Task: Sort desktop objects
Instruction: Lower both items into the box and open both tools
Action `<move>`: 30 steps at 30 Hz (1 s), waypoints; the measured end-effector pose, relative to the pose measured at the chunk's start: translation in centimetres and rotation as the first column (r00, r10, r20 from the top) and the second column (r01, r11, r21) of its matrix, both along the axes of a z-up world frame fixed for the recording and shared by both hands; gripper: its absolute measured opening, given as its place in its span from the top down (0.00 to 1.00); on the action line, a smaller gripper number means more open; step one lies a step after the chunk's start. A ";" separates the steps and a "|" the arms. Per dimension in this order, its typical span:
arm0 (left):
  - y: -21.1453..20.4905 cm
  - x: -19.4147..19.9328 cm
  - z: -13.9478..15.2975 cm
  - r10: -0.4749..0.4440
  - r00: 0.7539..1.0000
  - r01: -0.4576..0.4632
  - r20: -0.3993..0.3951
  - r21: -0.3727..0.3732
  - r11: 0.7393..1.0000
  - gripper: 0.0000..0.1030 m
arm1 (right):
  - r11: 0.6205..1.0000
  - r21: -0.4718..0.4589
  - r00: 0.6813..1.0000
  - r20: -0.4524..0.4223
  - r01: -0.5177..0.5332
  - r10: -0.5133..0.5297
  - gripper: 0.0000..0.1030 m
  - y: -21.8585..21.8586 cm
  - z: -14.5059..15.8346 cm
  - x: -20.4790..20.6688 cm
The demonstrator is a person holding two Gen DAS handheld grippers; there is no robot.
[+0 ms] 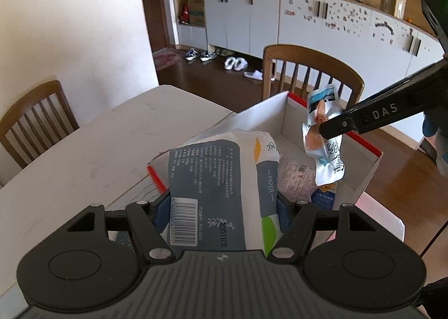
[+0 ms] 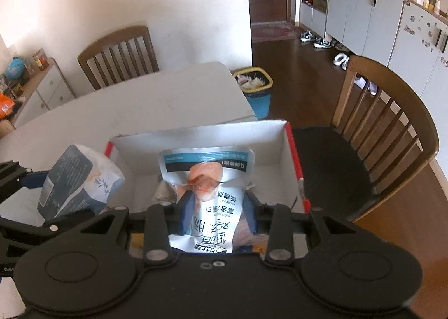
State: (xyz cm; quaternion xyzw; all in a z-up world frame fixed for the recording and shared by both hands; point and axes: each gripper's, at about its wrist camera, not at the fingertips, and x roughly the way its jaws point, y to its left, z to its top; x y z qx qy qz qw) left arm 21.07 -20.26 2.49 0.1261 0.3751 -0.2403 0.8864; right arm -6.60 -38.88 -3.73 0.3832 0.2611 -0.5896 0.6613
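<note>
A pack of tissue paper [image 1: 221, 195] is clamped between the blue pads of the left gripper [image 1: 222, 215], held by its sides so that it hangs clear of the white worktop [image 1: 98, 145]. A snack pouch [image 2: 205, 193] is pinched in the right gripper [image 2: 215, 207] near its middle, its sealed top end pointing away from the camera. Both are carried over or just beside the open cardboard box [image 2: 201, 137] at the far right edge of the worktop, the pouch above the box's inside, the tissue pack at its left wall. A few packets [image 1: 298, 179] already lie on the box floor, so the box is judged to be the collecting place, and a release into it appears to be the next step.
</note>
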 end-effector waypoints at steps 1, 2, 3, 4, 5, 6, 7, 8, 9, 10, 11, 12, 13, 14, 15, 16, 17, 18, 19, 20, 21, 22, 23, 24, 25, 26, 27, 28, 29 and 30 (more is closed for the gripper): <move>-0.3 0.3 -0.3 -0.005 1.000 0.005 -0.003 0.008 1.000 0.32 | 1.000 0.007 1.000 -0.009 -0.003 0.004 0.64 -0.2 -0.3 -0.1; -0.7 0.6 -0.6 -0.009 1.000 0.009 -0.005 0.020 1.000 0.32 | 1.000 0.014 1.000 -0.015 -0.010 0.010 0.64 -0.3 -0.5 -0.1; -1.1 0.9 -0.8 -0.009 1.000 0.010 -0.010 0.030 1.000 0.32 | 1.000 0.023 1.000 -0.018 -0.017 0.018 0.64 -0.4 -0.9 -0.3; -1.5 1.3 -1.0 -0.010 1.000 0.011 -0.017 0.037 0.999 0.32 | 0.999 0.033 1.000 -0.022 -0.017 0.018 0.64 -0.6 -1.1 -0.4; -1.8 1.5 -1.2 -0.013 1.000 0.014 -0.021 0.042 0.999 0.32 | 0.999 0.044 0.999 -0.026 -0.020 0.021 0.64 -0.7 -1.4 -0.6; -2.3 1.9 -1.5 -0.015 1.000 0.016 -0.026 0.050 0.999 0.32 | 0.998 0.056 0.999 -0.026 -0.025 0.027 0.64 -0.9 -1.7 -0.9; -2.6 2.3 -1.7 -0.016 0.999 0.017 -0.028 0.059 0.998 0.32 | 0.997 0.067 0.999 -0.024 -0.028 0.030 0.64 -1.0 -2.0 -1.1; -3.1 2.8 -1.8 -0.020 0.999 0.022 -0.032 0.066 0.998 0.32 | 0.996 0.078 0.999 -0.028 -0.034 0.036 0.64 -1.2 -2.3 -1.4; -3.4 3.1 -2.1 -0.026 0.999 0.029 -0.036 0.074 0.997 0.32 | 0.995 0.089 0.998 -0.034 -0.043 0.046 0.64 -1.4 -2.7 -1.5; -3.8 3.4 -2.4 -0.033 0.999 0.036 -0.040 0.082 0.996 0.32 | 0.994 0.100 0.998 -0.036 -0.045 0.049 0.64 -1.5 -3.0 -1.6; -4.2 3.7 -2.7 -0.036 0.999 0.040 -0.041 0.089 0.995 0.32 | 0.993 0.110 0.998 -0.038 -0.048 0.052 0.64 -1.6 -3.3 -1.7; -4.6 4.0 -2.9 -0.039 0.998 0.043 -0.043 0.098 0.994 0.32 | 0.991 0.124 0.997 -0.039 -0.058 0.063 0.64 -1.8 -3.7 -1.8; -4.9 4.2 -3.3 -0.044 0.998 0.048 -0.048 0.104 0.993 0.32 | 0.988 0.137 0.997 -0.038 -0.065 0.071 0.64 -1.9 -4.1 -1.8; -5.2 4.3 -3.5 -0.047 0.998 0.052 -0.052 0.108 0.993 0.32 | 0.987 0.147 0.996 -0.040 -0.070 0.077 0.64 -1.9 -4.4 -1.7; -5.5 4.6 -3.8 -0.048 0.997 0.054 -0.056 0.114 0.992 0.32 | 0.984 0.158 0.995 -0.044 -0.082 0.090 0.64 -1.9 -4.7 -1.6; -5.8 4.8 -4.0 -0.051 0.997 0.058 -0.061 0.121 0.991 0.32 | 0.981 0.170 0.994 -0.045 -0.092 0.101 0.64 -1.9 -4.9 -1.4; -6.2 5.1 -4.3 -0.057 0.996 0.065 -0.070 0.128 0.990 0.32 | 0.979 0.178 0.993 -0.047 -0.097 0.107 0.64 -2.0 -5.2 -1.3; -6.6 5.3 -4.5 -0.066 0.995 0.075 -0.075 0.133 0.988 0.32 | 0.977 0.186 0.992 -0.050 -0.103 0.114 0.64 -2.1 -5.4 -1.2; -6.9 5.4 -4.7 -0.077 0.994 0.086 -0.073 0.140 0.986 0.32 | 0.975 0.193 0.991 -0.050 -0.109 0.120 0.64 -2.3 -5.6 -1.2; -7.3 5.5 -4.8 -0.087 0.994 0.097 -0.071 0.148 0.984 0.32 | 0.974 0.200 0.991 -0.050 -0.111 0.124 0.64 -2.2 -5.9 -1.2; -7.7 5.6 -5.0 -0.095 0.993 0.105 -0.072 0.153 0.983 0.32 | 0.972 0.207 0.990 -0.051 -0.115 0.128 0.64 -2.4 -6.2 -1.1; -7.9 5.8 -5.2 -0.100 0.992 0.111 -0.077 0.154 0.982 0.32 | 0.969 0.216 0.990 -0.052 -0.120 0.134 0.64 -2.5 -6.4 -1.0; -8.1 5.9 -5.4 -0.105 0.991 0.117 -0.083 0.154 0.981 0.32 | 0.967 0.222 0.989 -0.052 -0.122 0.137 0.64 -2.7 -6.7 -1.1; -8.3 6.1 -5.6 -0.111 0.990 0.124 -0.088 0.153 0.980 0.32 | 0.966 0.228 0.989 -0.051 -0.123 0.139 0.64 -2.7 -7.0 -1.0; -8.5 6.3 -5.7 -0.117 0.989 0.130 -0.092 0.154 0.979 0.32 | 0.964 0.235 0.989 -0.048 -0.125 0.140 0.64 -2.8 -7.2 -1.0; -8.7 6.4 -5.9 -0.126 0.987 0.140 -0.097 0.156 0.978 0.32 | 0.963 0.240 0.989 -0.045 -0.127 0.141 0.64 -2.8 -7.4 -1.0; -8.9 6.6 -6.0 -0.139 0.985 0.153 -0.100 0.156 0.976 0.32 | 0.961 0.246 0.989 -0.044 -0.127 0.142 0.64 -2.8 -7.6 -0.9; -9.0 6.6 -6.1 -0.149 0.984 0.164 -0.101 0.159 0.974 0.32 | 0.959 0.252 0.989 -0.046 -0.127 0.143 0.64 -2.8 -7.9 -0.9; -9.3 6.8 -6.3 -0.157 0.982 0.173 -0.106 0.166 0.971 0.32 | 0.958 0.258 0.988 -0.048 -0.127 0.144 0.64 -2.8 -8.1 -0.9; -9.6 7.0 -6.5 -0.166 0.980 0.183 -0.111 0.173 0.968 0.32 | 0.959 0.252 0.987 -0.059 -0.130 0.150 0.64 -2.6 -8.1 -0.8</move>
